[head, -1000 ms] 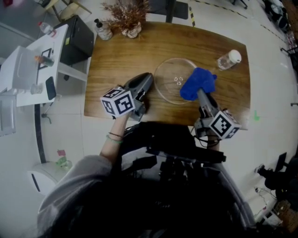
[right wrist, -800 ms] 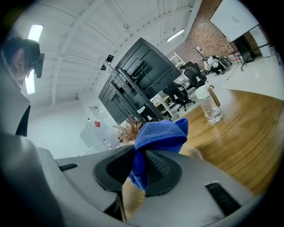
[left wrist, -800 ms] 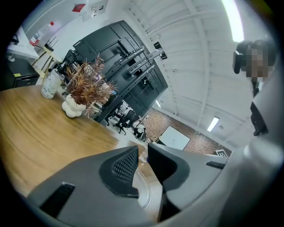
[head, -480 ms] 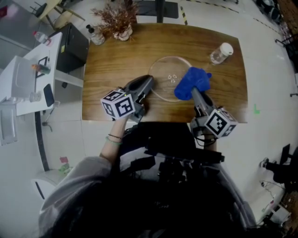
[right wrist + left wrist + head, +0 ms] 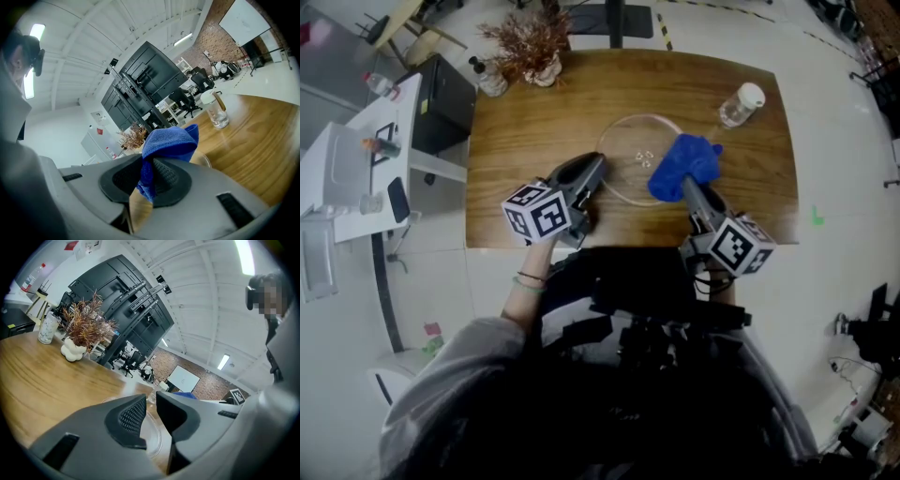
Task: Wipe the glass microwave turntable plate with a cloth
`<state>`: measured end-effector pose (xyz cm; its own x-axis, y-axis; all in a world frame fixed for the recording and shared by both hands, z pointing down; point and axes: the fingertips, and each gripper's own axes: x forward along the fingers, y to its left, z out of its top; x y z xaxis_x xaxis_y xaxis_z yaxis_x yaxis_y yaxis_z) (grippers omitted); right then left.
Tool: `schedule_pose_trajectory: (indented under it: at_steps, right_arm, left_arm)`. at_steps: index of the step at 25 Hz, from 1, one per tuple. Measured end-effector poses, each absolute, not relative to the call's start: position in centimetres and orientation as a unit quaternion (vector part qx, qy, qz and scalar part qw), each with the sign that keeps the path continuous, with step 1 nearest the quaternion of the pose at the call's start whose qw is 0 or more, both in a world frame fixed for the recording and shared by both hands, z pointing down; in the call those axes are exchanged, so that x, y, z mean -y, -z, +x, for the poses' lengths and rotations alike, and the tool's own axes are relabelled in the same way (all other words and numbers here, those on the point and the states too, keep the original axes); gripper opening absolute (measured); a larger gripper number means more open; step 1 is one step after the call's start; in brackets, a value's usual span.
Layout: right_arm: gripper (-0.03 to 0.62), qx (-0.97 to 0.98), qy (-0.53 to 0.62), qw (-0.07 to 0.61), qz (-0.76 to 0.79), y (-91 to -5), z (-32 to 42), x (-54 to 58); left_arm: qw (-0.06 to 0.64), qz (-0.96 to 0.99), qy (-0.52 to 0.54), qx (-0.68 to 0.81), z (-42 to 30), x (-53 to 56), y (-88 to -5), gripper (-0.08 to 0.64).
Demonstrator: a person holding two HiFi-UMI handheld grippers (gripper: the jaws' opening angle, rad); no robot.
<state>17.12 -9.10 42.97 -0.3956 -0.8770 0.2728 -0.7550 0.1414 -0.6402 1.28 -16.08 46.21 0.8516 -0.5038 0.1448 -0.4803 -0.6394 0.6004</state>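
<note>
The clear glass turntable plate (image 5: 628, 141) lies flat on the wooden table (image 5: 534, 131), near its front middle. A blue cloth (image 5: 680, 164) is bunched on the plate's right rim. My right gripper (image 5: 686, 184) is shut on it, and in the right gripper view the cloth (image 5: 168, 138) hangs between the jaws. My left gripper (image 5: 600, 167) rests at the plate's left rim. In the left gripper view its jaws (image 5: 151, 408) stand a narrow gap apart with nothing between them, and the plate (image 5: 153, 437) shows through the gap.
A clear bottle with a white cap (image 5: 739, 105) stands at the table's right back. A dried plant in a white vase (image 5: 530, 42) and a small pump bottle (image 5: 487, 80) stand at the left back corner. A white side table (image 5: 356, 159) stands beyond the left edge.
My left gripper's tips have edged right, up to the plate's left rim. The right gripper and the cloth stay at the plate's right rim.
</note>
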Motion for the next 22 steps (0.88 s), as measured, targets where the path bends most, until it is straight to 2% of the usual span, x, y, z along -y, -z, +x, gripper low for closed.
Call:
schedule_pose_trajectory:
  at_steps: [22]
  right_arm:
    - [0.057,-0.763,0.37,0.075,-0.525,-43.7,15.8,9.6]
  left_arm:
    - [0.333,0.901,0.013,0.277,0.6,16.6,-47.1,0.066]
